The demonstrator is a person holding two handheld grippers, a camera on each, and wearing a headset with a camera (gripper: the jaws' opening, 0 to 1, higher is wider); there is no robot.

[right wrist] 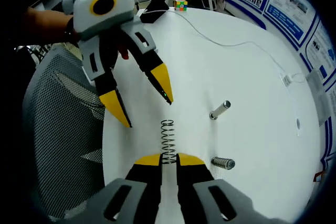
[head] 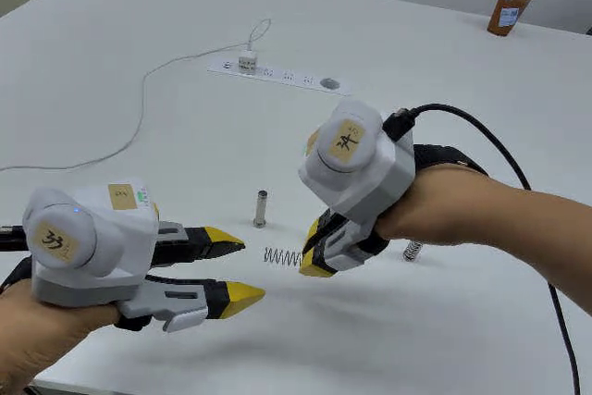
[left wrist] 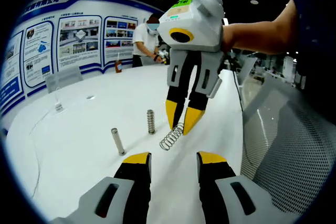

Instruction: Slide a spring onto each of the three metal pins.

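On the desk (head: 111,34): white matte top, wide.

Room: blue-trimmed wall posters (left wrist: 79,35), print too small to read. A grey mesh chair (right wrist: 58,129) sits at the desk edge. A person (left wrist: 143,43) stands far back.

Left hand-held gripper (head: 236,270): jaws wide apart, nothing between them, yellow tips pointing at the right one. Tan sticker on its round cap, handwritten mark, not legible with confidence.

Right hand-held gripper (head: 312,264): jaws narrow, pinched on one end of a spring (head: 280,255). Similar sticker on its cap. A black cable (head: 490,141) runs off it over the person's forearm.

White power strip (head: 277,74) lies far back on the desk, with a white plug and thin white cord (head: 139,90) trailing left. A cup (head: 510,6) of brown drink with a straw stands at the far right corner.

Spring: the free end sticks out sideways toward the left tips, low over the desk; cannot tell whether it touches.

Bare metal pin (head: 261,208): upright, just behind the held spring. Sprung pin (head: 413,250): coil already on it, partly hidden behind the right hand and well apart from the bare one.
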